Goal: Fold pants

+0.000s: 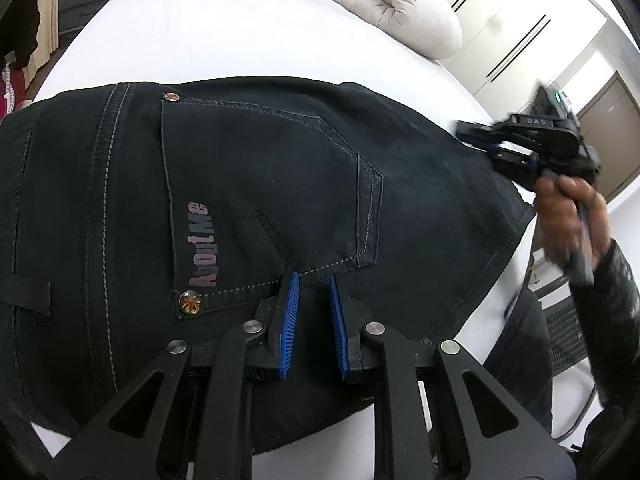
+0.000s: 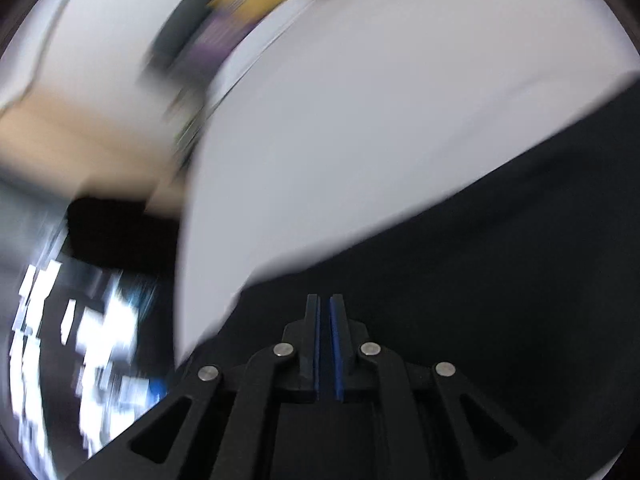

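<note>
Black jeans [image 1: 260, 184] lie folded on the white bed [image 1: 224, 32], back pocket up with an "AboutMe" print and metal studs. My left gripper [image 1: 314, 280] hovers over the near edge of the pocket area, its blue pads a small gap apart with nothing between them. My right gripper [image 1: 472, 130], held by a hand, is at the jeans' right edge. In the blurred right wrist view the right gripper [image 2: 325, 300] is almost closed over the black cloth [image 2: 480, 280]; whether it pinches any cloth I cannot tell.
A rolled beige duvet [image 1: 392, 4] lies at the far side of the bed. White wardrobe doors [image 1: 516, 28] stand at the right. A grey dresser [image 1: 80, 4] is at the far left. The person's dark sleeve [image 1: 612, 300] is at the right edge.
</note>
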Available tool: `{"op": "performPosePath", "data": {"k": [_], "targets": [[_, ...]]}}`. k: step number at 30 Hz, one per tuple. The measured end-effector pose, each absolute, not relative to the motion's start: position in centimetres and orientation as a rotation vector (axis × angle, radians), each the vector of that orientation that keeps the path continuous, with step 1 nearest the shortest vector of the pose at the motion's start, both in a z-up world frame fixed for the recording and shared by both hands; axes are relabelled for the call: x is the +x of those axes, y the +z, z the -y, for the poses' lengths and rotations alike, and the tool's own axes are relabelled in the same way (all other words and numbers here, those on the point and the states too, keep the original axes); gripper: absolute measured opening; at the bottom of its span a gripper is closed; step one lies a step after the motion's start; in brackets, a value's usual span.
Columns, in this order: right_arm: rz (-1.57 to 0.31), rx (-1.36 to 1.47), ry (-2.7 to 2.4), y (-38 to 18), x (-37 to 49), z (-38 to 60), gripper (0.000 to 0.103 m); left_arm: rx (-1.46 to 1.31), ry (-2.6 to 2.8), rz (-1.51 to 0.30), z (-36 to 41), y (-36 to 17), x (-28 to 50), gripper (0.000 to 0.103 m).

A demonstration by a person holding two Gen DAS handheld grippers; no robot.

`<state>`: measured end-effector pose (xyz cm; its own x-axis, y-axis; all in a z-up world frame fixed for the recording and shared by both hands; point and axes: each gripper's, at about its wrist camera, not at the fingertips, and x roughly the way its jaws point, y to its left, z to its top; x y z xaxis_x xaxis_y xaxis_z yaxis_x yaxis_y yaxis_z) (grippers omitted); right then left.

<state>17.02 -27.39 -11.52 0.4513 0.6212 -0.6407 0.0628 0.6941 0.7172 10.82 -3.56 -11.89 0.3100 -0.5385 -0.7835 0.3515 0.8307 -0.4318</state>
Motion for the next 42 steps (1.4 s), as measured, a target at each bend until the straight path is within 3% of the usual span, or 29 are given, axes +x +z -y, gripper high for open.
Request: {"op": "performPosePath", "data": {"k": [5,7,8,11,14,16,20,22,23,24,28,30,39,40,41,42], "targets": [[-1.225,0.578,0.572,-13.8,21.4,15.2,0.008,-0.237,-0.578,-1.105,1.7,-11.6,10.0,0.016],[-1.227,0.626,0.477,-15.3,23.6,16.5,0.006,-0.268,-0.579,-1.102,0.9,-11.6,9.7,0.016],[-1.217,0.697,0.434,-15.8,24.5,17.7,0.000,-0.274,-0.578,-1.096,0.5,-11.6,9.5,0.016],[-1.128,0.894,0.252,-15.9,24.4,23.2,0.000,-0.246,-0.563,-1.082,0.3,-11.2,9.0,0.016],[-1.077,0.757,0.188,-13.0,21.3,23.6,0.014,-0.180,-0.528,-1.043,1.0,-10.1,8.7,0.016],[-1.060,0.825,0.352,-12.0,18.7,22.4,0.014,-0.190,-0.530,-1.001,0.7,-9.3,8.9,0.016],[-1.083,0.837,0.539,-13.1,14.8,18.8,0.030,-0.192,-0.443,-1.031,-0.6,-10.1,10.5,0.016],[-1.134,0.861,0.506,-15.5,13.9,18.5,0.032,-0.205,-0.406,-1.054,-1.7,-11.3,10.9,0.016],[-1.143,0.900,0.476,-16.6,14.1,19.5,0.029,-0.242,-0.424,-1.060,-2.5,-11.8,10.9,0.016],[-1.136,0.938,0.464,-16.9,14.8,21.2,0.016,-0.249,-0.429,-1.056,-2.7,-11.8,10.9,0.016],[-1.019,1.094,0.290,-17.9,16.1,29.7,0.009,-0.173,-0.403,-1.048,-2.2,-11.9,10.5,0.016],[-0.953,1.144,0.179,-18.9,13.8,34.9,0.000,-0.170,-0.393,-1.049,-2.4,-12.2,10.5,0.016],[-0.703,1.156,-0.306,-18.2,8.5,53.4,0.000,-0.177,-0.381,-1.072,-1.5,-12.4,11.3,0.016],[-0.674,1.157,-0.378,-17.3,7.6,54.6,0.002,-0.180,-0.375,-1.077,-1.5,-12.2,11.3,0.016],[-0.647,1.157,-0.414,-16.5,6.9,55.2,0.013,-0.181,-0.364,-1.083,-1.5,-11.8,11.3,0.016],[-0.602,1.154,-0.420,-15.3,5.6,55.7,0.032,-0.172,-0.346,-1.083,-1.1,-11.3,11.4,0.016]]}}
